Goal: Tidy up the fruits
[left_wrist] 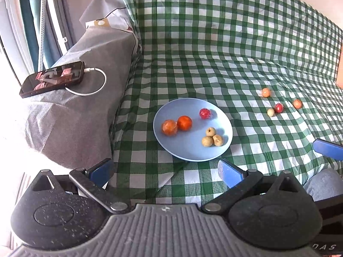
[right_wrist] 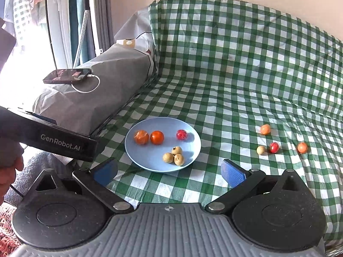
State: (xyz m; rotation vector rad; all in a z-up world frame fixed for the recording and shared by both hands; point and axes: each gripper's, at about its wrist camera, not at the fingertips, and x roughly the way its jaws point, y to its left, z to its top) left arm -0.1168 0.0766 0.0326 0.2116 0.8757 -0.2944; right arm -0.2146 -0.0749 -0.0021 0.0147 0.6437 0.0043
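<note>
Strong daylight floods in from about nine to ten o'clock in both views, blowing the window area (right_wrist: pixel 25 42) to white glare. The fruits on the blue plate (left_wrist: pixel 184 147) cast short soft shadows toward three o'clock. Focus is sharp centrally, while fisheye bending curves the checked cloth (right_wrist: pixel 246 53) near the edges.

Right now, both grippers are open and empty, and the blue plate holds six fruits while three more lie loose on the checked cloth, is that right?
Nearly: four fruits, not three, lie loose on the checked cloth, as the right wrist view shows: two orange ones, a red one and a pale one. The blue plate does hold six.
</note>
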